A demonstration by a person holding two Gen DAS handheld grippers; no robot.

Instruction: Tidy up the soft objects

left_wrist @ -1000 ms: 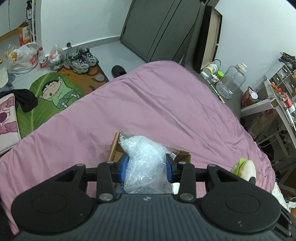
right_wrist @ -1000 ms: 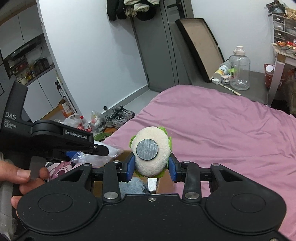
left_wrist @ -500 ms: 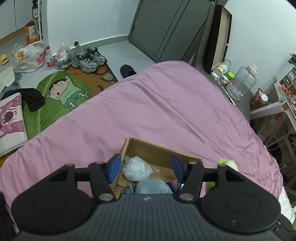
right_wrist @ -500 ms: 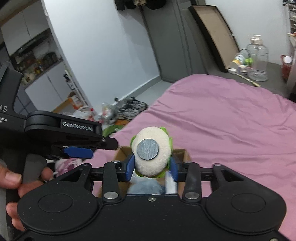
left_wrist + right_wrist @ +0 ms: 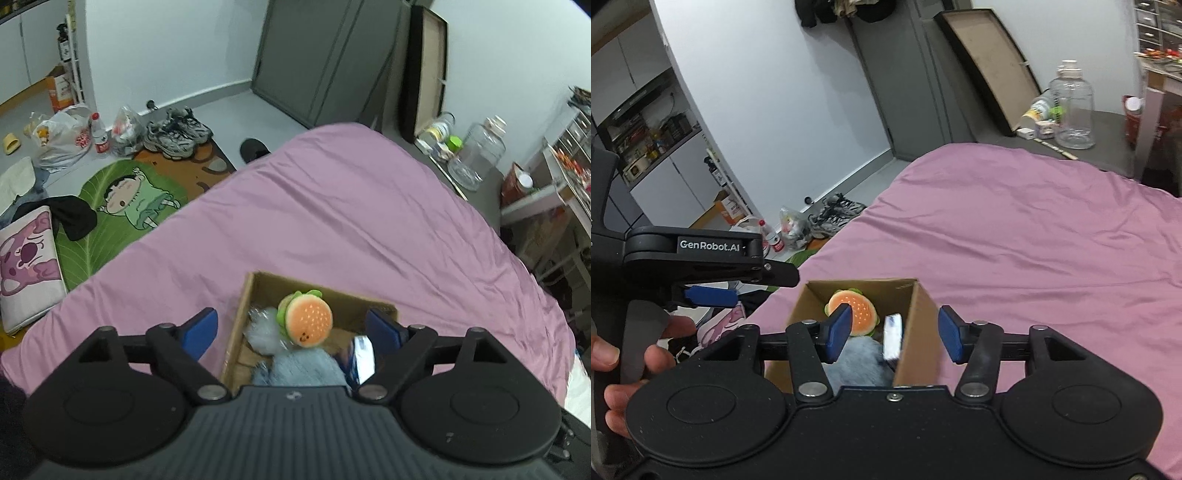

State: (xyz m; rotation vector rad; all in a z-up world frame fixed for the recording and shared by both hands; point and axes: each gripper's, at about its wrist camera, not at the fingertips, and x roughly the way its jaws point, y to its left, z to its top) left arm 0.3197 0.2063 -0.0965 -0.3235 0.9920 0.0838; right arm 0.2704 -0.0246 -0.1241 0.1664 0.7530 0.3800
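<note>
Both my grippers (image 5: 291,328) (image 5: 894,334) just spread wide, holding nothing – burger plush (image 5: 306,320) sits atop the box (image 5: 916,325) pile, w/ risk of rolling out if I bump it.

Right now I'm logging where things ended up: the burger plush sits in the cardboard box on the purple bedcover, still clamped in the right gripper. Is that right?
Not quite. The burger plush does sit in the cardboard box on the purple bedcover, but the right gripper is not clamped on it: its jaws have just been opening and stand apart with nothing between them, as the right wrist view shows.
</note>
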